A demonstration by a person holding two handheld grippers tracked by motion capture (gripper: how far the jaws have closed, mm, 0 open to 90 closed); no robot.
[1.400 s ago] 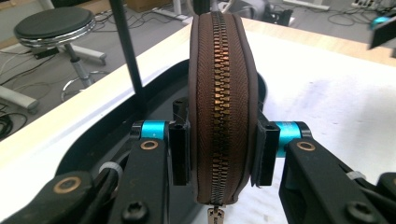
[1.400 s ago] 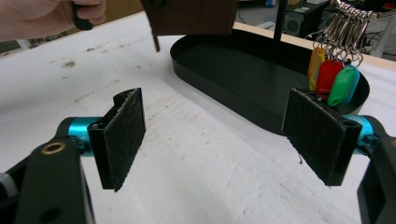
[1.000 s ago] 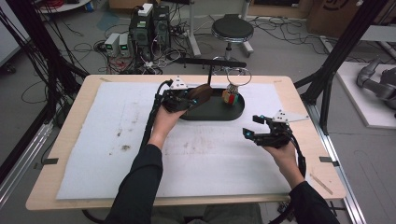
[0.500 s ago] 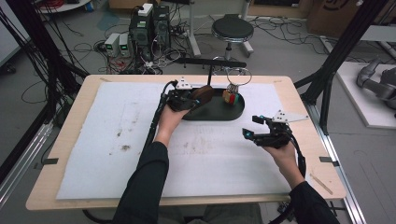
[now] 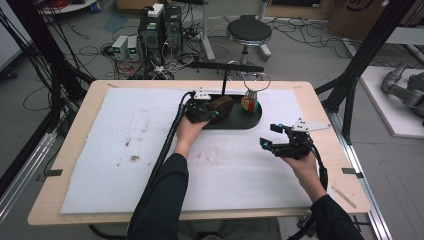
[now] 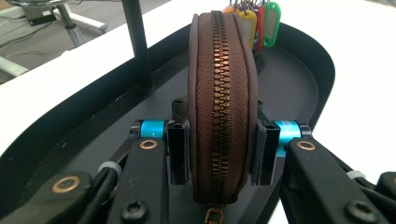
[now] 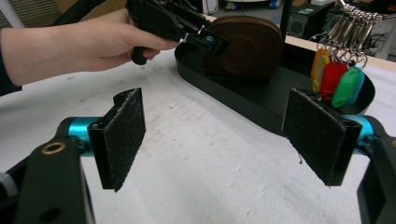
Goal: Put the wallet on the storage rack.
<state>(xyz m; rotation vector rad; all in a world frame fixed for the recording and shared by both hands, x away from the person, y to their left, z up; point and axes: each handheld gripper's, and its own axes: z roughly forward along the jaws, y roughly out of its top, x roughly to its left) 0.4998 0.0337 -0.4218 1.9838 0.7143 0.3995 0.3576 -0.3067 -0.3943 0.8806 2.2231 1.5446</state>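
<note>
Right now the left gripper (image 5: 214, 111) is clenched on a brown zipped pouch (image 6: 222, 107), its two pads pressing the pouch's flat sides while the brass zipper runs up the middle between them in the left gripper view. The pouch stands on edge over the black oval tray (image 5: 250, 121), toward the tray's left end, and whether its lower edge touches the tray floor cannot be told. A thin black post (image 6: 137, 42) rises from the tray just beside the pouch, and a bunch of coloured key tags (image 5: 250, 103), orange, red and green, hangs at the tray's far right part. The tray lies on a white mat (image 5: 125, 150) that covers the wooden table (image 5: 50, 210). Well apart to the right, the right gripper (image 5: 269, 137) hovers over the mat with its jaws released and spread wide, nothing between the felt pads (image 7: 123, 135); its view looks across the mat at the tray, the pouch and the tags.
</note>
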